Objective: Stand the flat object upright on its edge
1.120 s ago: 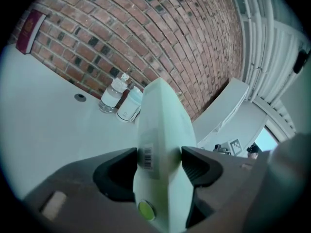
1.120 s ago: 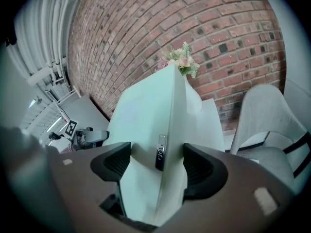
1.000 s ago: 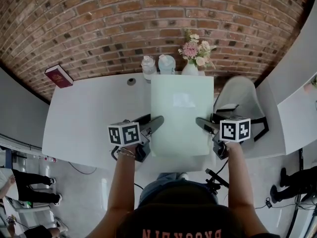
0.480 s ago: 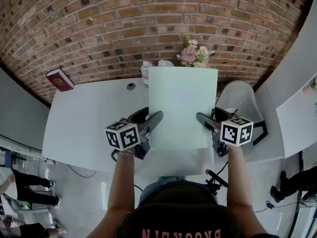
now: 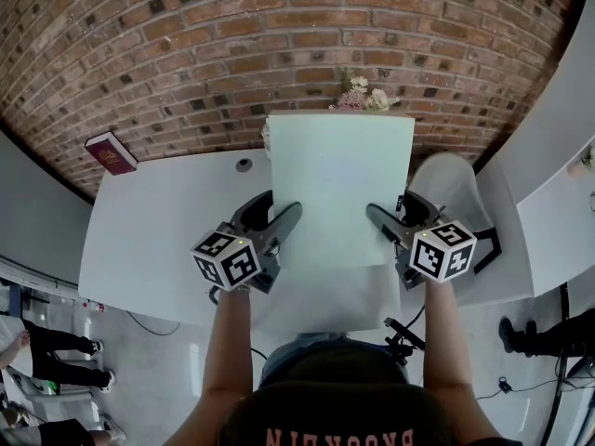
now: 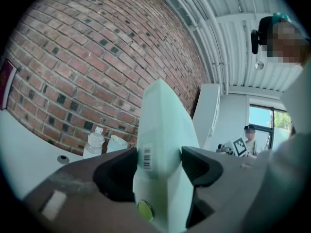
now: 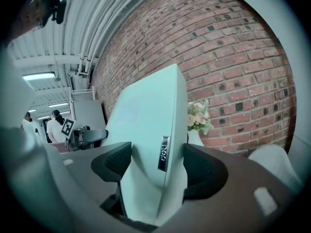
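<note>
Backed by rough red-brown brick wall [image 5: 186, 54]. In front, smooth white desk [image 5: 158, 221], with a thin, matte, pale mint rectangular case [image 5: 339, 184] tipped up steeply over its middle. Gripped on both side edges: left claw [image 5: 279, 216] clenched across the edge with the barcode sticker [image 6: 146, 158], right claw [image 5: 390, 214] clenched across the edge with the small silver tab [image 7: 163, 154]. Far left on the desk, flat red book [image 5: 111, 147]. Behind the case's top edge, pink-white flowers [image 5: 361, 96].
</note>
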Motion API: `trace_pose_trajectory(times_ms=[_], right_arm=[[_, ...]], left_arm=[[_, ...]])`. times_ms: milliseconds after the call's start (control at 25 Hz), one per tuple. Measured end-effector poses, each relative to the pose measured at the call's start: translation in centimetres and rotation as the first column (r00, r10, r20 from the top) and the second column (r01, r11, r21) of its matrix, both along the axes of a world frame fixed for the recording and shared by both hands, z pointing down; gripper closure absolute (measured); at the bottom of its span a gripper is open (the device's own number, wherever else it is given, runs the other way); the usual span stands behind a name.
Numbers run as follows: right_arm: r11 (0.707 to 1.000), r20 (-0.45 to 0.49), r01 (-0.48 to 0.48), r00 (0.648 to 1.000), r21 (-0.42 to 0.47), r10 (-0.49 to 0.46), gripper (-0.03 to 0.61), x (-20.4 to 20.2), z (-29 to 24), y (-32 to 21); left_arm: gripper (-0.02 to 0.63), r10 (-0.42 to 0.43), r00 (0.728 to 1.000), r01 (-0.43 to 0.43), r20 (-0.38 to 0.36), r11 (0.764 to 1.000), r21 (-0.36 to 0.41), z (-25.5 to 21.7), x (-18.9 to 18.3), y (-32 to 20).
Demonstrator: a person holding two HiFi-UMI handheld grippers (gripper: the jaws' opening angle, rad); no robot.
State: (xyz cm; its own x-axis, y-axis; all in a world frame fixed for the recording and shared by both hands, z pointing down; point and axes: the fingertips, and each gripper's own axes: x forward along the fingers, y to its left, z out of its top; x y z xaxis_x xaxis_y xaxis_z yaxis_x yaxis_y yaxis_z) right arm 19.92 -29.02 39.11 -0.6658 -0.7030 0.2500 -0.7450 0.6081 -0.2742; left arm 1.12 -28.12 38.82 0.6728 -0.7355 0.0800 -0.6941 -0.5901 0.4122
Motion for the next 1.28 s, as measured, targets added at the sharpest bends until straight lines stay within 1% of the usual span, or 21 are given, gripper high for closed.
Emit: trace_pose_trajectory(times_ms=[120,280,480,600,760,960,1160,1280], right_arm=[[0.999,-0.021,-0.004,1.000,0.040,0.005,0.249,-0.1,-0.5,-0.1],[0.995,-0.066,-0.013,0.998,0.095,0.019,0.249,-0.4,-0.9,-0.2],[0.991,-0.112,-0.027,0.993,0.130,0.041,0.249,-0.4,-0.8,-0.8],[0.988,-0.155,-0.034,0.986,0.153,0.058,0.250,-0.4,-0.7,-1.2],[0.984,-0.203,-0.049,0.976,0.174,0.084,0.250,-0.6,-0.4,-1.8],[0.983,-0.232,-0.056,0.968,0.176,0.097,0.250,-0.9,0.7,-2.6],[0.986,-0.263,-0.067,0.959,0.152,0.105,0.250,-1.2,2.3,-3.9],[0.988,-0.274,-0.073,0.956,0.136,0.108,0.250,-1.4,3.3,-4.8]], left_arm=[[0.314,0.006,0.999,-0.008,0.031,0.999,0.046,-0.7,0.0,0.0],[0.314,0.018,0.996,-0.027,0.093,0.995,0.095,-1.0,-0.1,-0.2],[0.314,0.024,0.987,-0.045,0.162,0.990,0.132,-1.0,0.1,-0.8],[0.314,0.023,0.977,-0.056,0.211,0.987,0.150,-0.8,0.2,-1.3],[0.314,0.022,0.968,-0.060,0.250,0.987,0.147,-0.1,0.2,-1.9],[0.314,0.012,0.960,-0.050,0.279,0.990,0.129,1.3,0.0,-2.8],[0.316,0.008,0.943,-0.047,0.333,0.993,0.107,2.6,-0.3,-4.0],[0.316,0.011,0.938,-0.046,0.347,0.995,0.092,3.4,-0.4,-4.9]])
